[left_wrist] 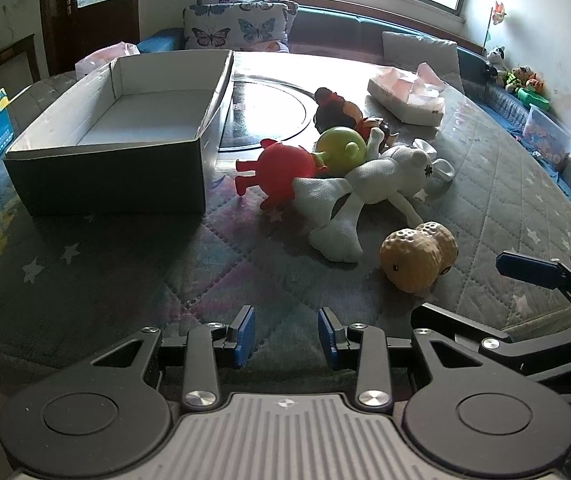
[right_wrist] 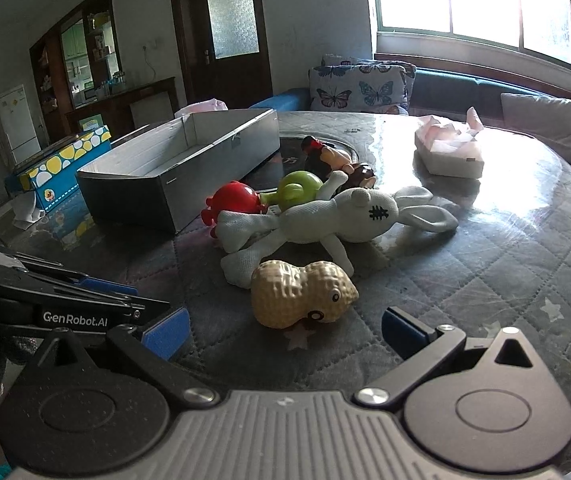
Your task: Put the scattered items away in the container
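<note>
An open cardboard box (left_wrist: 105,176) (right_wrist: 133,196) with nothing in it stands on the quilted table at the left. To its right lie a red toy (left_wrist: 281,168) (right_wrist: 235,200), a green toy (left_wrist: 341,146) (right_wrist: 297,188), a dark doll (left_wrist: 337,110) (right_wrist: 325,156), a white plush rabbit (left_wrist: 377,184) (right_wrist: 337,220) and a tan peanut toy (left_wrist: 417,256) (right_wrist: 301,292). My left gripper (left_wrist: 286,338) is open and empty, near the table's front. My right gripper (right_wrist: 283,332) is open wide, just in front of the peanut toy, apart from it. It also shows in the left wrist view (left_wrist: 477,292).
A tissue pack (left_wrist: 407,98) (right_wrist: 449,150) lies at the far right of the table. A round dark plate (left_wrist: 265,112) is set in the table's middle. A blue dotted box (right_wrist: 61,172) stands left of the cardboard box. Cushions (left_wrist: 237,26) line the bench behind.
</note>
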The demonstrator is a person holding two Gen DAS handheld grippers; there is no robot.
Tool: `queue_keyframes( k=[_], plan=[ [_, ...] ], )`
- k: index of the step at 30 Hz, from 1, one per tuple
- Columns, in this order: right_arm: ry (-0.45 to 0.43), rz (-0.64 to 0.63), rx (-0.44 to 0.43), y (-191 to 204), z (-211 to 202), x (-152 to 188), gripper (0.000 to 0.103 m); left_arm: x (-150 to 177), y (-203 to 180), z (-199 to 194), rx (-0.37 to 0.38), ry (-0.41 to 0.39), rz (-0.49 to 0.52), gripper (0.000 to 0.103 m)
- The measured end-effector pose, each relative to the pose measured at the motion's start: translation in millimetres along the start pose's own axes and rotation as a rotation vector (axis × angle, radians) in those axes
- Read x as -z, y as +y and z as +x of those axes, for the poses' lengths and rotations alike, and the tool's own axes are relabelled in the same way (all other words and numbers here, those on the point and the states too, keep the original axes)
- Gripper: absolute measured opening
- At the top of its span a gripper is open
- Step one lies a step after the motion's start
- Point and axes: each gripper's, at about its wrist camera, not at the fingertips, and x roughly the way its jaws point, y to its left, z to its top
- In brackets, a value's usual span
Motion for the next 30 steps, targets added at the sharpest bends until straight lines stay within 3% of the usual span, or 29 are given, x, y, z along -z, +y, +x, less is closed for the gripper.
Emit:
queue_keyframes(
  k=[23,30],
  plan=[
    [0.025,0.039,-0.023,-12,19,-9,0.099,-21,12,5,0.038,-0.002,-0.004,0.037],
    [0.042,0.035,-0.033,-16,26,-11,0.095,-33,8,-6,0.138,-0.033,0.022,0.037]
  ],
)
